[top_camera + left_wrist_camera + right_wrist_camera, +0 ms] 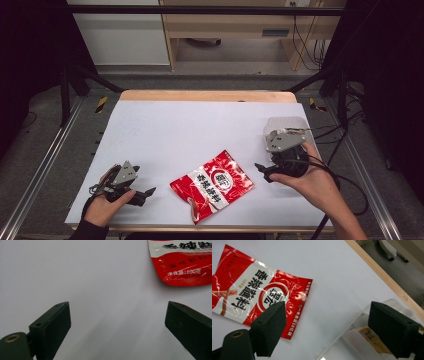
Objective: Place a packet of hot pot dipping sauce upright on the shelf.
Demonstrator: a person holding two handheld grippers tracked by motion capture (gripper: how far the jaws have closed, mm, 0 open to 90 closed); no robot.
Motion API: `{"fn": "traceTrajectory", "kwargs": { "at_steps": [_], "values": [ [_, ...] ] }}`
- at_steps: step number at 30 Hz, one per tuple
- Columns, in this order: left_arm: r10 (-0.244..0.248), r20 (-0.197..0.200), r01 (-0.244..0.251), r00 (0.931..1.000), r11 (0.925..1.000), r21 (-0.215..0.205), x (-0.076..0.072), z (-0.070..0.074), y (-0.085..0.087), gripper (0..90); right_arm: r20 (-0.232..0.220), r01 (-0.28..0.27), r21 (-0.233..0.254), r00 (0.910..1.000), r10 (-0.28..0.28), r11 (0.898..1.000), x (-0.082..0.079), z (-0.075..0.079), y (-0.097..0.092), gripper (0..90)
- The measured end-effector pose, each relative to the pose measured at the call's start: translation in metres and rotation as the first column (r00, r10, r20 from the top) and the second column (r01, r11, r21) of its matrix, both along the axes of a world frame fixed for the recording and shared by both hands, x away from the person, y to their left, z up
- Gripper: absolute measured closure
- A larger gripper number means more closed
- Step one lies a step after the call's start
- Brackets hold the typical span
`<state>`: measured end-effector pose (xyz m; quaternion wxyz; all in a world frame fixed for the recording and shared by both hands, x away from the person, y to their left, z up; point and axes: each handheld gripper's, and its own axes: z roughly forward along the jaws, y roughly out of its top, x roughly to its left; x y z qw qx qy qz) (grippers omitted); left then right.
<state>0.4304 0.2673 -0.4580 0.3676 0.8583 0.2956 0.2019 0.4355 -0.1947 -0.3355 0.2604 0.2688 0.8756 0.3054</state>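
The red snack packet (pixel 212 186) lies flat between the left tongs (pixel 149 191) and right tongs (pixel 260 167), both wide open, empty.

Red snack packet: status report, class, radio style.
Left gripper and right gripper open, empty. Red snack packet flat between them, untouched. Clear container beside right gripper.

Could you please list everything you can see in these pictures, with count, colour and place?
Glossy red-and-white snack packet: one, flat on the sheet, near centre front.
Clear plastic container: one, translucent, right side, beyond the right gripper.
White sheet: one, covering the table.
Wooden table: one, light brown edge at the far side.
Left gripper: one, black, front left, jaws open.
Right gripper: one, black, right, jaws open.
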Motion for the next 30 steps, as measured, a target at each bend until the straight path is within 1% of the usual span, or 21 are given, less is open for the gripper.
{"fn": "traceTrajectory", "kwargs": {
  "at_steps": [2,6,10,16,20,23,27,30],
  "values": [
    [0.001,0.001,-0.001,1.0000,1.0000,-0.001,0.000,0.000,0.000,6.4,0.002,0.003,0.011,1.0000,-0.003,1.000,-0.003,-0.006,0.005,15.8],
    [0.001,0.004,-0.001,1.0000,1.0000,0.002,0.000,0.000,-0.001,6.4,-0.007,0.010,0.030,0.9999,-0.010,1.000,-0.007,-0.016,0.012,16.3],
    [0.000,0.006,0.000,1.0000,1.0000,0.002,-0.001,0.000,-0.001,6.4,-0.034,0.042,0.063,0.9986,-0.039,0.997,-0.012,-0.029,0.019,18.7],
    [-0.004,0.008,0.004,1.0000,1.0000,0.003,-0.001,0.000,-0.003,6.3,-0.071,0.059,0.098,0.9961,-0.052,0.993,-0.016,-0.052,0.028,18.7],
    [-0.006,0.011,0.005,0.9999,1.0000,0.003,-0.001,0.001,-0.004,6.4,-0.088,0.070,0.110,0.9943,-0.060,0.991,-0.018,-0.063,0.032,18.5],
    [-0.009,0.013,0.009,0.9999,0.9999,0.006,-0.002,0.001,-0.004,6.4,-0.096,0.090,0.136,0.9924,-0.077,0.987,-0.019,-0.070,0.033,18.6],
    [-0.010,0.016,0.010,0.9998,0.9999,0.005,-0.002,0.001,-0.006,6.4,-0.103,0.116,0.147,0.9895,-0.101,0.982,-0.020,-0.079,0.034,19.4],
    [-0.010,0.017,0.010,0.9998,0.9999,0.000,-0.002,0.001,-0.008,6.4,-0.105,0.143,0.167,0.9863,-0.127,0.975,-0.020,-0.086,0.033,19.3]
  ]
}}
